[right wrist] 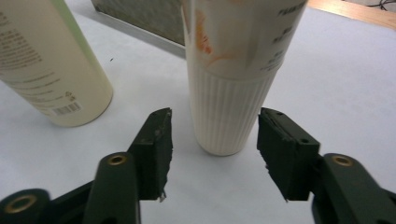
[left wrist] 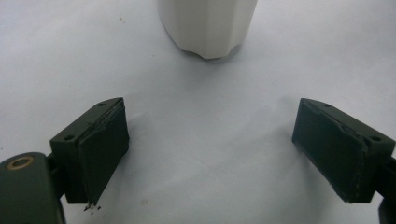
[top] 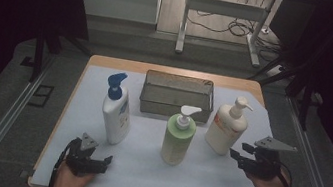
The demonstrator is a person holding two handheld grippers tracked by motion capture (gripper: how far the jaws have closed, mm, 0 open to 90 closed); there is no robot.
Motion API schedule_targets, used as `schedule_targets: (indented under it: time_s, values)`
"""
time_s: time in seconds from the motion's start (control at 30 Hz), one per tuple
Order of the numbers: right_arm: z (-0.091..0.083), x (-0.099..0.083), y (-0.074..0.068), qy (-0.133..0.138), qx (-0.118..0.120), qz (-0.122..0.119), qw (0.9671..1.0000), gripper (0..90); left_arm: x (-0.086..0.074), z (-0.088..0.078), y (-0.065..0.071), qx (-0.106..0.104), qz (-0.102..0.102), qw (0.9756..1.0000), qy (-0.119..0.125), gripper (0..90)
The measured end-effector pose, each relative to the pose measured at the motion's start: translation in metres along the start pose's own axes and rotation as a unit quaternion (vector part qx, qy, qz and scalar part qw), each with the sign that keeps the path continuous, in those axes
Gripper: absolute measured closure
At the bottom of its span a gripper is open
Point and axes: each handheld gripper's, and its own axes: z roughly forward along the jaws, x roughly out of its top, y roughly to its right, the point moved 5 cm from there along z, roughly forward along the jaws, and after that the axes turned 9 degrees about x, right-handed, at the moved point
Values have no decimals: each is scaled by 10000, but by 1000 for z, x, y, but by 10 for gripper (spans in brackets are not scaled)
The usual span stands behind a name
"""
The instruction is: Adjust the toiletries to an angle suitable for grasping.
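Observation:
Three pump bottles stand on the white mat: a white one with a blue pump (top: 117, 111), a green one (top: 179, 136) and a cream one with an orange label (top: 226, 128). My right gripper (top: 240, 152) is at the cream bottle's right side. In the right gripper view its jaws (right wrist: 215, 128) stand open on either side of the cream bottle's ribbed base (right wrist: 231, 112), with a gap at each pad. My left gripper (top: 104, 160) rests low at the front left, open and empty (left wrist: 210, 126), and the white bottle's base (left wrist: 208, 25) stands a little ahead of it.
A grey mesh basket (top: 178, 95) sits at the back middle of the mat, behind the bottles, and its wall (right wrist: 140, 18) shows past the cream bottle. The green bottle (right wrist: 46, 70) stands close to the left of the right jaws. The wooden table edge (top: 173, 72) runs behind.

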Motion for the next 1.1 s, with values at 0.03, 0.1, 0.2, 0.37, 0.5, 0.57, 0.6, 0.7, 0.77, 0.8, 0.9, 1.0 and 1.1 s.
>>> schedule_targets:
  time_s: [0.03, 0.1, 0.2, 0.37, 0.5, 0.57, 0.6, 0.7, 0.77, 0.8, 0.9, 1.0, 1.1]
  values:
    - [0, 1, 1, 3, -7, 7, 10000, 424, 0, 0, 0, -1, 4, 10000, -3, 106]
    - [0, 4, 4, 19, -3, 16, 10000, 393, 0, 0, 0, 1, 2, 10000, 1, 106]
    - [3, 10, 7, 1, 85, 11, 10000, 328, 0, 0, 0, 0, 3, 10000, 2, 106]
    - [6, 17, 9, -24, 124, -35, 9999, 263, 0, 0, 0, -1, 1, 10000, 2, 106]
    - [11, 24, 11, -57, 133, -64, 9999, 225, 0, 0, 0, -1, 3, 10000, 1, 106]
    - [15, 29, 11, -41, 142, -85, 9999, 216, 0, 0, 0, -4, 8, 10000, 2, 106]
    - [16, 30, 12, -63, 147, -110, 9998, 216, 0, 0, 0, -2, 18, 10000, 4, 106]
    - [19, 34, 14, -42, 147, -106, 9998, 222, 0, 0, 0, 0, 4, 10000, 1, 106]
    - [22, 37, 16, -30, 204, -74, 9998, 222, 0, 0, 0, -2, 2, 10000, 2, 106]
    - [24, 39, 16, -14, 229, -72, 9997, 222, 0, 0, 0, -2, 2, 10000, 2, 106]
    - [28, 43, 17, -20, 292, -113, 9995, 217, 0, 0, 0, -2, 3, 10000, 2, 106]
    - [33, 46, 16, -78, 250, -163, 9995, 218, 0, 0, 0, -3, 3, 10000, 1, 106]
    - [37, 49, 17, -114, 228, -212, 9995, 232, 0, 0, 0, -3, 2, 10000, 1, 106]
